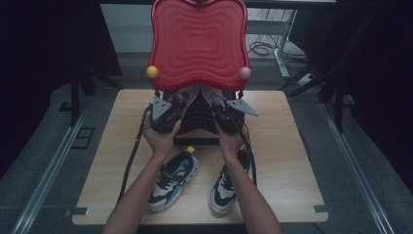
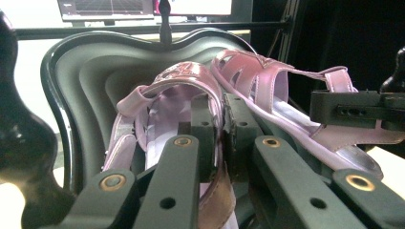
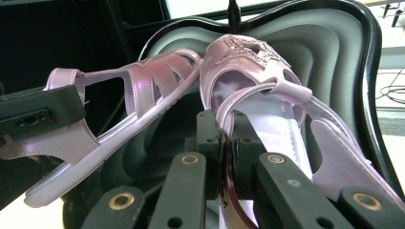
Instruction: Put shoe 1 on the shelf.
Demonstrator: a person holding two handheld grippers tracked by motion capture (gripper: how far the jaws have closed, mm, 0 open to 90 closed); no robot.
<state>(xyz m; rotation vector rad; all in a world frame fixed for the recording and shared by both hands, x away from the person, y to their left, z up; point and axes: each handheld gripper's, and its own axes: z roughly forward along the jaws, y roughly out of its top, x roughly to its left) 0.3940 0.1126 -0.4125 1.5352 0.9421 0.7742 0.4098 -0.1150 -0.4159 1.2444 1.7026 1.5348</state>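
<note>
Two pink strappy sandals hang side by side above a black ribbed case (image 1: 197,122). My left gripper (image 1: 179,101) is shut on the left sandal (image 1: 176,96); in the left gripper view its jaws (image 2: 223,129) pinch the side strap of that sandal (image 2: 186,81). The right sandal (image 1: 213,95) is held the same way by my right gripper (image 1: 214,101), whose jaws (image 3: 224,138) clamp the edge of the star-decorated sandal (image 3: 248,62). Each gripper view also shows the other sandal (image 2: 267,76) (image 3: 143,81) and the other gripper's jaw (image 2: 353,109) (image 3: 38,114).
The case's red wavy lid (image 1: 197,44) stands upright behind the sandals, with a yellow knob (image 1: 152,71) and a pink knob (image 1: 245,72) at its lower corners. Two white-and-blue sneakers (image 1: 173,178) (image 1: 229,183) lie on the wooden table (image 1: 287,146) near its front edge.
</note>
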